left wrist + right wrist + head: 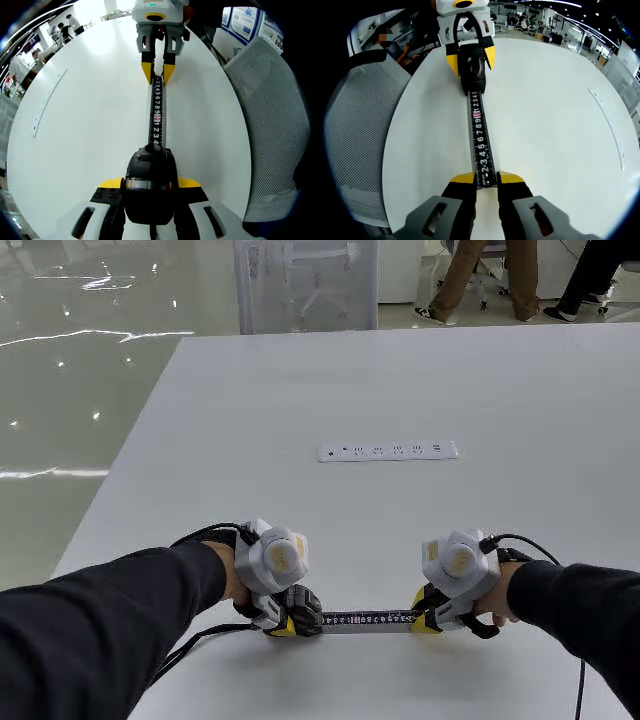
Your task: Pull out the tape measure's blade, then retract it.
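Black-sleeved forearms (110,612) angled inward toward blade (368,618)

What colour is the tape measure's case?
Black tape measure case, best in the left gripper view.

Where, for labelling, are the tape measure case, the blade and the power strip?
tape measure case (150,185): left gripper view, top of black housing.
blade (479,145): right gripper view, middle of printed scale.
power strip (388,451): head view, middle of top face.
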Available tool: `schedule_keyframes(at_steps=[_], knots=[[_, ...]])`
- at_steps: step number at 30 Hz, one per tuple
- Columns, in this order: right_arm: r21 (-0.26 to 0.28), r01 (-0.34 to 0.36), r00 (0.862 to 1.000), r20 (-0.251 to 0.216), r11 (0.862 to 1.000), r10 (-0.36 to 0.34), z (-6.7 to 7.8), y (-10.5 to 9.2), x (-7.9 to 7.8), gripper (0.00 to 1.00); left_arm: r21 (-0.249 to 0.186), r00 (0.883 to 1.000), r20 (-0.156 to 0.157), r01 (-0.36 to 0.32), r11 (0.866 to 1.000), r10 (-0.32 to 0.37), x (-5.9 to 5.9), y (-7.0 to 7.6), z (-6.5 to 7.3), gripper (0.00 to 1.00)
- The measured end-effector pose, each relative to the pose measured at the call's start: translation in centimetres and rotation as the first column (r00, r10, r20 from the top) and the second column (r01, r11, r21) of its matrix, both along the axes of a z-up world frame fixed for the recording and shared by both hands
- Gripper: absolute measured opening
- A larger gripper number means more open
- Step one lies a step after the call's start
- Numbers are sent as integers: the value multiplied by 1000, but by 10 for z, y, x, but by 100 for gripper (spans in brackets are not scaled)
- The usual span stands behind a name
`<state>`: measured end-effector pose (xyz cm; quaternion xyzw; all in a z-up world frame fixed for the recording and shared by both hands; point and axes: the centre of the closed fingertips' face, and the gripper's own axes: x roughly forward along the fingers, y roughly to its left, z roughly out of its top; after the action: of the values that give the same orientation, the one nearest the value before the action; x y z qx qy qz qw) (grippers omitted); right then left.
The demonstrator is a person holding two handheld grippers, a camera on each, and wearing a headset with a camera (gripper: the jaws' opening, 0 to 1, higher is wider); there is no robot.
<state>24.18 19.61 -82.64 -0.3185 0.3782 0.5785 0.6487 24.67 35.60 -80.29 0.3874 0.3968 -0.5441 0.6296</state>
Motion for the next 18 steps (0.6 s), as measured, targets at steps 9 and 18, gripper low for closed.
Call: schedule_keyframes(at_steps=[9,18], knots=[[0,14,1000,-6,1000,-14,0,-7,-2,11,3,1000,-1,1,1000,-1,-1,0,0,34],[-3,29,1000,-9,1000,-29,0,-17,-2,11,-1,1000,1,-4,1000,4,0,-1,-1,34]])
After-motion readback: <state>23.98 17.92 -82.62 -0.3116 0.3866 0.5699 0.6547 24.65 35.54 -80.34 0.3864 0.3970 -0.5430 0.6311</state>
